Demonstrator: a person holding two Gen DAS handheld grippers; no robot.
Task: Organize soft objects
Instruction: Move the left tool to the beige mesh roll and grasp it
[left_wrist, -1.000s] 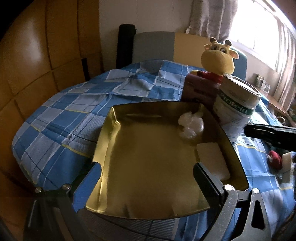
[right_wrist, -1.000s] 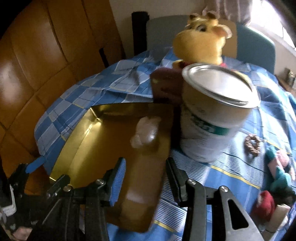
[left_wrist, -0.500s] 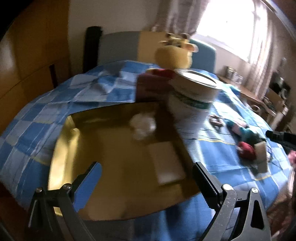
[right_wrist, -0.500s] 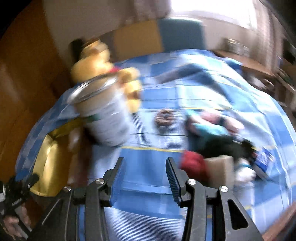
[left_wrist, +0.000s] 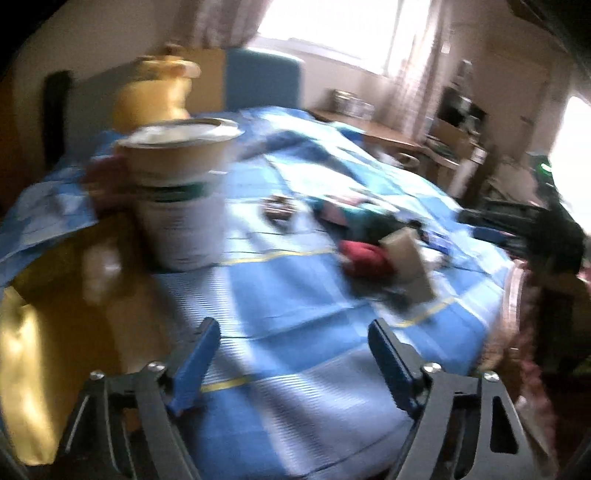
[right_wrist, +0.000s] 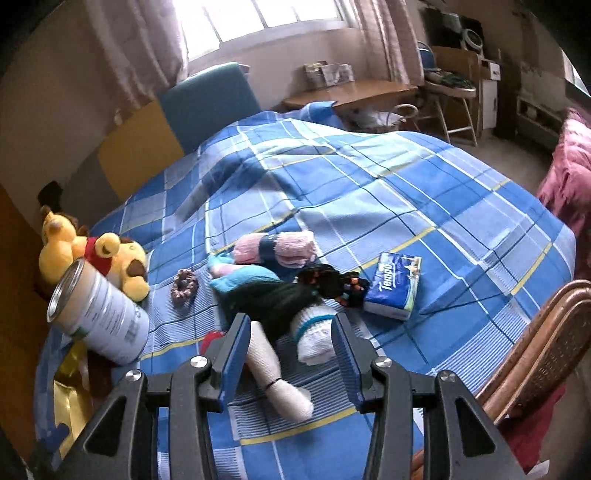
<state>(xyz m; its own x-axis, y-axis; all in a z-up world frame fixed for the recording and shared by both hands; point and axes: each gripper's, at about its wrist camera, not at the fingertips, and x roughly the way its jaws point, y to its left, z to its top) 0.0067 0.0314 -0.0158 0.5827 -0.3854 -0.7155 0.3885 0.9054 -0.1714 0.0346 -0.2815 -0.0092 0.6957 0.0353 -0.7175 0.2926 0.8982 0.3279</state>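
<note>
Two claws are in play, and the pile of soft things lies far closer to the right claw (right_wrist: 290, 334) than to the left claw (left_wrist: 293, 354). The right claw is seen parted about halfway, nothing pressed by its pads, tilted downward over the bed (right_wrist: 424, 192). Directly ahead of it, framed by the gap between the fingers, a cream sock (right_wrist: 280, 384) is stretched out; its long axis runs roughly along the pointing line, slanting a little to the right as it comes nearer. Just beyond lies a white rolled sock with a teal band (right_wrist: 316, 334), partly under a dark green-black fabric piece (right_wrist: 277, 302). Further out are a teal cloth (right_wrist: 243, 278), a pink roll (right_wrist: 275, 251), a dark patterned glove-like item (right_wrist: 332, 282), and, to the right, a Tempo tissue pack (right_wrist: 393, 288). A brown scrunchie (right_wrist: 184, 286) sits to the left of the pile, with a protein tin (right_wrist: 99, 319), a yellow plush toy (right_wrist: 92, 254) and the corner of a gold tray (right_wrist: 70, 402) further left still.

The left claw is empty, its jaws closing with only bedcover between them. From its blurred view the pile is well ahead and to the right, a red soft item (left_wrist: 365, 258) nearest, while the tray (left_wrist: 44, 354) is close on its left.

A short reach forward and down by the right hand is judged to be what the next grasp calls for.
</note>
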